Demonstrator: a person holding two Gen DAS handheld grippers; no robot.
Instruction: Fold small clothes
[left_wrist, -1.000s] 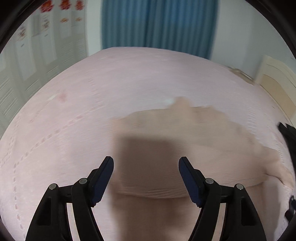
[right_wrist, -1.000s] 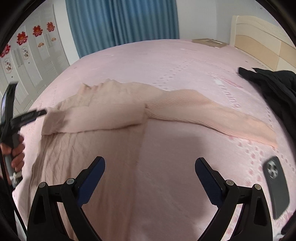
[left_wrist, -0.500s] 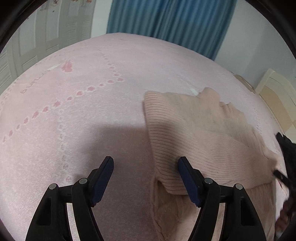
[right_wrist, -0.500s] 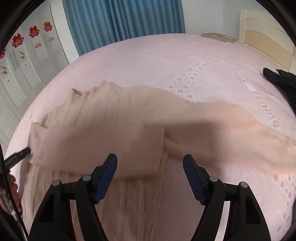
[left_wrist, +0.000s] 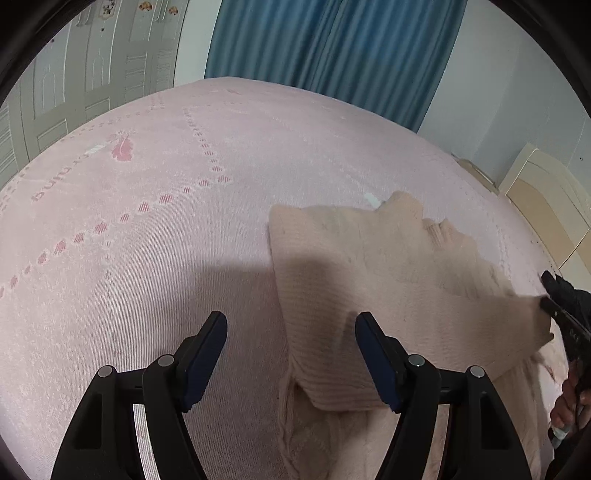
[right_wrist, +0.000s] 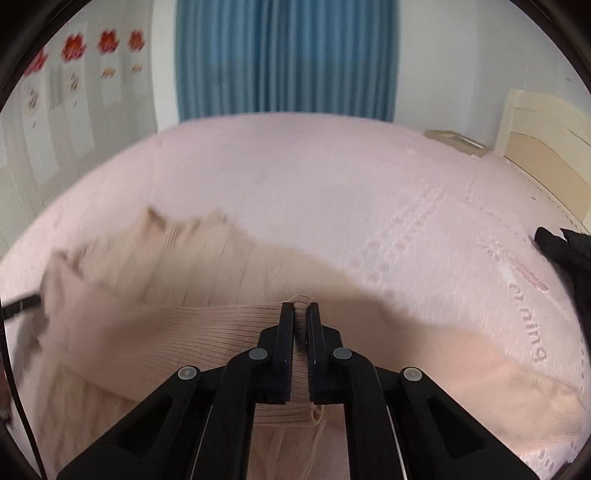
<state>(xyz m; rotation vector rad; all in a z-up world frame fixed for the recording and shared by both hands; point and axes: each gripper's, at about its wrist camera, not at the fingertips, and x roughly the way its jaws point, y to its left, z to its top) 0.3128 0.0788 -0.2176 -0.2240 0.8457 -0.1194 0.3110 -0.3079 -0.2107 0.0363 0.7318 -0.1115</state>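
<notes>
A beige knitted sweater (left_wrist: 388, 280) lies spread on a pink bed (left_wrist: 147, 258), with one ribbed sleeve folded across its body. The right gripper (right_wrist: 303, 314) is clamped on a fold of that ribbed sleeve, its two fingers (right_wrist: 286, 332) pressed nearly together with a ridge of knit pinched between them and poking out past the tips. The other sleeve (right_wrist: 517, 373) stretches away to the right over the bedspread. The left gripper (left_wrist: 291, 332) hangs with its fingers (left_wrist: 210, 339) spread wide and nothing between them; its right finger sits over the sweater's left edge, while its left finger is over bare bedspread, and whether either touches the fabric cannot be told. In the left wrist view the right gripper shows at the far right edge, at the end of the folded sleeve. The bedspread carries rows of small pink hearts (left_wrist: 162, 199) and woven lettering. A black garment (right_wrist: 565, 254) lies at the bed's right side. Behind the bed hang blue curtains (right_wrist: 284, 55), with a pale headboard (right_wrist: 546, 147) to the right and white cupboard doors (left_wrist: 92, 74) to the left.
</notes>
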